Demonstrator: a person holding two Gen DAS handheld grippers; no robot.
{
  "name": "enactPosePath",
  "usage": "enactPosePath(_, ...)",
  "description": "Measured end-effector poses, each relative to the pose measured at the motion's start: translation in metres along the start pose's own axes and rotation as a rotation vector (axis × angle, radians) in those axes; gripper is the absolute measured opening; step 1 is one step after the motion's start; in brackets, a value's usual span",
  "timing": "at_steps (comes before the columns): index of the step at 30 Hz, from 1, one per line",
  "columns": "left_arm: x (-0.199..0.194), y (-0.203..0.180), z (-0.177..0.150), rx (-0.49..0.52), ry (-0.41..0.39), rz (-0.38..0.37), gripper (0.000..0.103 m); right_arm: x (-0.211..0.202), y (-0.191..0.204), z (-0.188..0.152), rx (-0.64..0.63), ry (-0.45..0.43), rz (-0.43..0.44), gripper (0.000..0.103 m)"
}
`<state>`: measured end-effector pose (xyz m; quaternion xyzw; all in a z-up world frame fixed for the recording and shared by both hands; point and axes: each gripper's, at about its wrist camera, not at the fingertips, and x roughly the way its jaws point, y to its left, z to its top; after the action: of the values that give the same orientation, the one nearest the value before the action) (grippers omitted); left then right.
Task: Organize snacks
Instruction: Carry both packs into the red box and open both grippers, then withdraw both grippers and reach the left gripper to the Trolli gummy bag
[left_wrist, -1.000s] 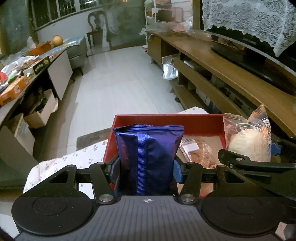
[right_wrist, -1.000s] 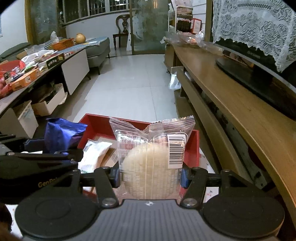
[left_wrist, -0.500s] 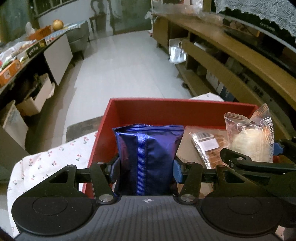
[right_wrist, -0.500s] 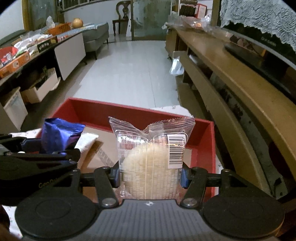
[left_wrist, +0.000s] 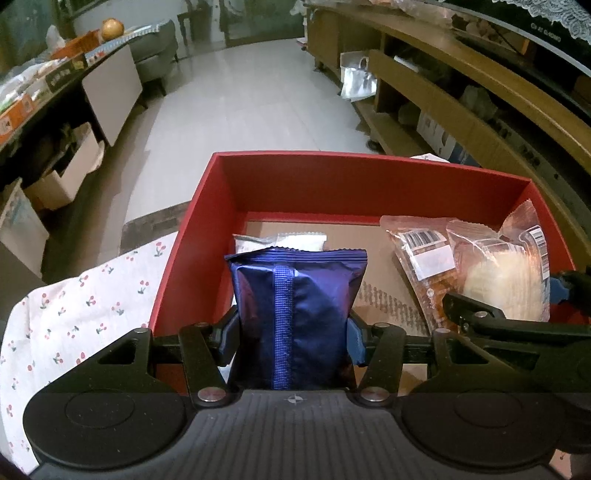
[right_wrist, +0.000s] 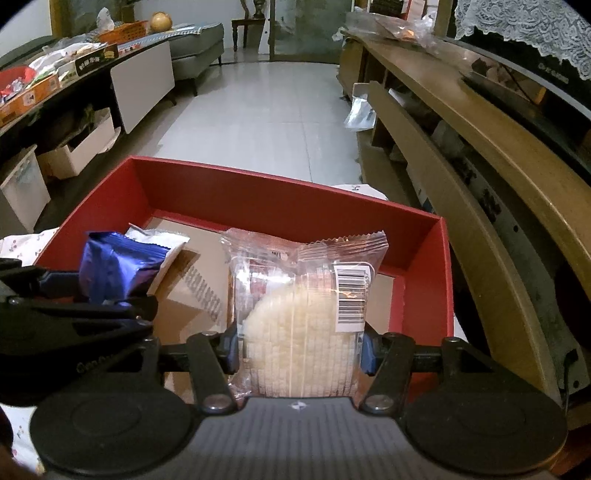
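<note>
My left gripper (left_wrist: 293, 328) is shut on a blue foil snack pack (left_wrist: 293, 306), held upright over the left part of the red box (left_wrist: 332, 177). My right gripper (right_wrist: 299, 347) is shut on a clear pack with a pale round cake (right_wrist: 299, 332), held over the right part of the red box (right_wrist: 258, 192). Inside the box lie a white packet (left_wrist: 280, 242) and a clear pack of brown pastry (left_wrist: 417, 258) on a cardboard liner. The blue pack also shows in the right wrist view (right_wrist: 118, 269), and the cake pack in the left wrist view (left_wrist: 502, 280).
The box stands on a cloth with a cherry print (left_wrist: 74, 302). A long wooden shelf unit (right_wrist: 480, 140) runs along the right. A dark low table with boxes and snacks (right_wrist: 55, 81) stands at the left. White tiled floor (left_wrist: 240, 92) lies beyond.
Both grippers have moved forward and tilted down over the red box, each keeping its pack. More of the box's inside shows now.
</note>
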<state>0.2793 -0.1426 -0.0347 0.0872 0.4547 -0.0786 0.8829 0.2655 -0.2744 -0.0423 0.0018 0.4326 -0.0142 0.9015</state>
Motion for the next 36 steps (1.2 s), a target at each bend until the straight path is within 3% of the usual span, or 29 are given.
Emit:
enactPosePath(18,-0.016,0.006,0.004,-0.014,-0.026,0.022,0.076,-0.016,-0.005,0.005,0.008,-0.026,-0.015,0.078)
enactPosePath(36,-0.054,0.005,-0.003,0.014,-0.079,0.029,0.084,-0.046,-0.008,0.004,0.044,-0.076,0.002,0.079)
